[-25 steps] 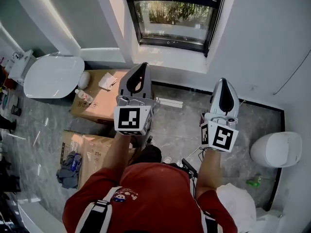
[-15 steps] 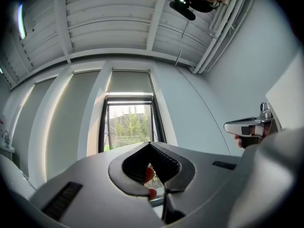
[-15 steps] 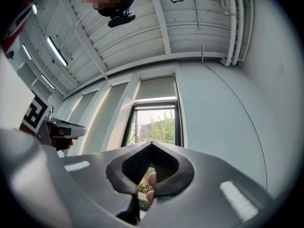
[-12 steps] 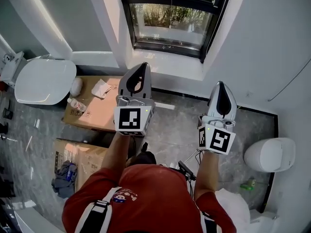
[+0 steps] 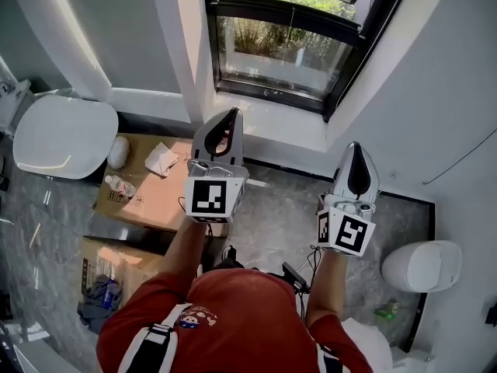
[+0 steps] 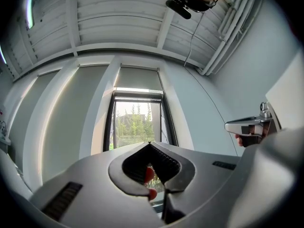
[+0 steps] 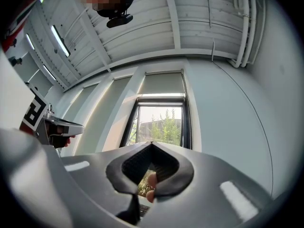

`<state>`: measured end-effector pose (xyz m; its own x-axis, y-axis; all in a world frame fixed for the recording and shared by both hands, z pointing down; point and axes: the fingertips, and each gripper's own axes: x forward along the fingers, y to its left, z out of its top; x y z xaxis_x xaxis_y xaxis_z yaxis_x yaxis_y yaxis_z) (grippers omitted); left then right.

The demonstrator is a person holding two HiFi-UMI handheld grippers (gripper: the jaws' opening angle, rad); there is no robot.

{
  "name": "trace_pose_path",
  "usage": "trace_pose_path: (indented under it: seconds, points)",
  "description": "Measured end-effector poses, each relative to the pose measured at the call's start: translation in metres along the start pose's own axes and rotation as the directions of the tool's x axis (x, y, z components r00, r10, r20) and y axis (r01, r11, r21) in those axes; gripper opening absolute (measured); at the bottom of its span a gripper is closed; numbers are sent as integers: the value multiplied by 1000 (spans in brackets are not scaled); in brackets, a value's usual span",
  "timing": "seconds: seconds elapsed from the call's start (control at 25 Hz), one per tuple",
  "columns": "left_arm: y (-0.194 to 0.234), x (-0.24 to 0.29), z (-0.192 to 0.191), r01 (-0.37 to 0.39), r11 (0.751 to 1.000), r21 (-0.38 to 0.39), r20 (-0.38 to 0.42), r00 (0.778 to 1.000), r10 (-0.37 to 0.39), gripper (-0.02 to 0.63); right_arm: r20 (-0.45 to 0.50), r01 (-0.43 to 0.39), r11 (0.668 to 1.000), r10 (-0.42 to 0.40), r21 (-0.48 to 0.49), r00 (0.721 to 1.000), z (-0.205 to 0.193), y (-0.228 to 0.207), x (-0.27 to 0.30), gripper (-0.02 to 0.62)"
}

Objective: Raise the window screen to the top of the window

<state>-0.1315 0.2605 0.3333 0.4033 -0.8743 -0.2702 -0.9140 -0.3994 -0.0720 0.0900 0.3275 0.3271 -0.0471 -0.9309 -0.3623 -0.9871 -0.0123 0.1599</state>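
The window screen (image 6: 137,77) hangs as a pale panel across the upper part of the window (image 5: 279,49), its lower edge above clear glass that shows green trees. Below it we see the dark frame and the white sill (image 5: 264,119). We hold our 2 grippers well short of the window, apart from each other, both pointing toward it. The left gripper (image 5: 231,115) has its jaws closed tip to tip on nothing, and the right gripper (image 5: 355,148) is closed and empty too. On the floor to our left lie 2 cardboard boxes (image 5: 147,189) beside a white toilet lid (image 5: 62,134).
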Motion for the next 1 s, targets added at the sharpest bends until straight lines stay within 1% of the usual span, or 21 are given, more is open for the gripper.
trace_pose_path:
  seconds: [0.12,0.24,0.32,0.44,0.52,0.6,0.72,0.84,1.0]
  points:
    - [9,-2,-9,12,1000,-16,-31,999,-13,6,-24,-3,1000,3,-12,1000,-5,9,7,9]
    - [25,14,-9,2,1000,3,-31,1000,-2,6,-10,-9,999,9,-31,1000,-6,13,28,9]
    - [32,22,-16,-5,1000,6,-35,999,5,6,-25,-15,999,15,-34,1000,-16,15,38,9]
    - [37,46,-28,6,1000,-3,-17,1000,-6,6,-23,-11,1000,10,-28,1000,-30,11,62,9]
    - [36,55,-40,12,1000,-10,-35,999,-12,6,-36,-13,1000,12,-21,999,-42,9,71,9]
    - [35,73,-47,8,1000,-28,-51,999,-9,6,-42,-17,1000,16,-20,999,-51,1,89,9]
    - [32,107,-46,-3,999,-48,-43,999,1,6,-26,-23,999,22,-28,999,-55,-16,125,9]
    - [26,136,-44,-13,1000,-26,-23,1000,12,6,-10,-34,999,33,-26,999,-61,-33,152,9]
    - [18,170,-55,-55,998,-15,-34,998,54,6,-14,-44,999,43,-21,999,-76,-61,181,9]
